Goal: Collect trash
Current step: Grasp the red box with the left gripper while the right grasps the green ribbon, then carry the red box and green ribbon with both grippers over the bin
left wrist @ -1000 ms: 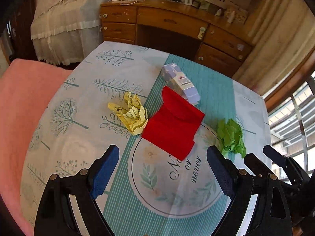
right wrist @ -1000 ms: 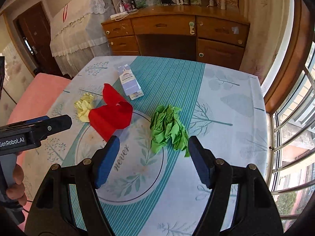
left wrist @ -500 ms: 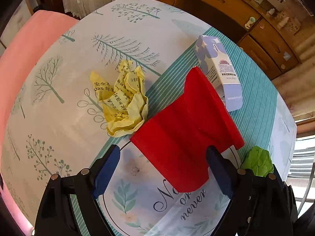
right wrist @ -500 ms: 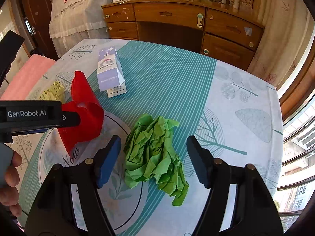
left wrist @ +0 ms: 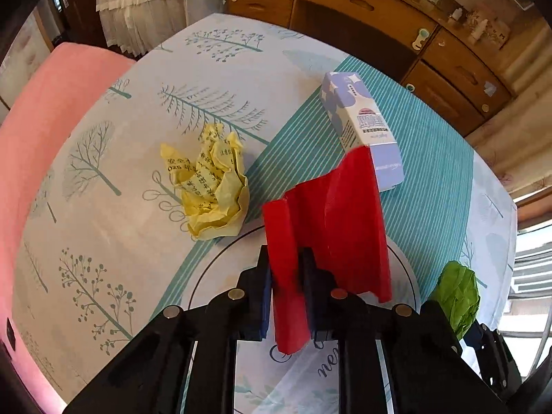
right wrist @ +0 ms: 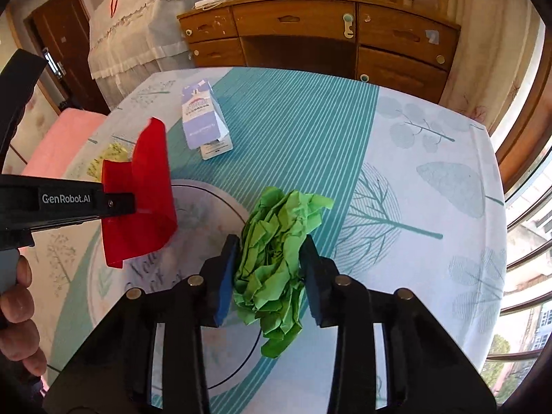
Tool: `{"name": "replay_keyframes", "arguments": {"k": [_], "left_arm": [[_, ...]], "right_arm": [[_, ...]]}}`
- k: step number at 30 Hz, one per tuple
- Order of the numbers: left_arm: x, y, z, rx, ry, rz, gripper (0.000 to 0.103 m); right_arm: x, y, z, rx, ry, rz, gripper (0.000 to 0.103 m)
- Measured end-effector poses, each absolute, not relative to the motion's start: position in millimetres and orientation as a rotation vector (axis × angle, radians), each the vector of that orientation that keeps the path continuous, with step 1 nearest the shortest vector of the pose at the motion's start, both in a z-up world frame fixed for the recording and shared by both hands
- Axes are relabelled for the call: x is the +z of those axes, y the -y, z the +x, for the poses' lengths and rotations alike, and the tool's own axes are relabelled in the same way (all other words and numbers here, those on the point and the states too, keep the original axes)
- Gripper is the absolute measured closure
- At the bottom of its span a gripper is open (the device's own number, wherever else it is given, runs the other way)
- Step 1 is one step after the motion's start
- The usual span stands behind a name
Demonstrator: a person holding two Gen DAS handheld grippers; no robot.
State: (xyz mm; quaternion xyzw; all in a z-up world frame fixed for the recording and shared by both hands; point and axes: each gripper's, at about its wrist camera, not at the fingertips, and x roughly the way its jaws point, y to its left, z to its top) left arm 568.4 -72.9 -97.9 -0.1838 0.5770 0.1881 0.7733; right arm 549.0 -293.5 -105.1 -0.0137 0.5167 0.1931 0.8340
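Observation:
My left gripper (left wrist: 286,293) is shut on a folded red paper sheet (left wrist: 331,227) and holds its near edge just above the table; the sheet also shows in the right wrist view (right wrist: 145,193). My right gripper (right wrist: 269,276) is shut on a crumpled green paper wad (right wrist: 276,252), which peeks out at the right of the left wrist view (left wrist: 459,296). A crumpled yellow paper ball (left wrist: 214,186) lies on the cloth left of the red sheet. A purple-and-white carton (left wrist: 362,127) lies on its side behind it, also in the right wrist view (right wrist: 203,120).
The table has a tree-print and teal-striped cloth (right wrist: 414,179). A pink cushioned seat (left wrist: 45,110) lies along its left side. A wooden desk with drawers (right wrist: 310,34) stands beyond the far edge. A window (right wrist: 531,241) is at the right.
Both grippers have moved in and closed: the left on the red sheet, the right on the green wad. The red sheet now stands up, lifted off the cloth.

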Motion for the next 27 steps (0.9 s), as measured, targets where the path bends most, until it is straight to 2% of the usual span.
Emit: {"name": "replay_keyframes", "arguments": {"k": [13,27], "left_arm": [[-20,51,478,0.247,-1.161,-0.265,0.090],[61,25,340,0.036,-1.105,-0.143,0.090]], "right_arm": [[-45,296,476,0.417,-1.077,0.076,0.071],[30,255,329,0.417,-1.063,0.110,0.071]]}}
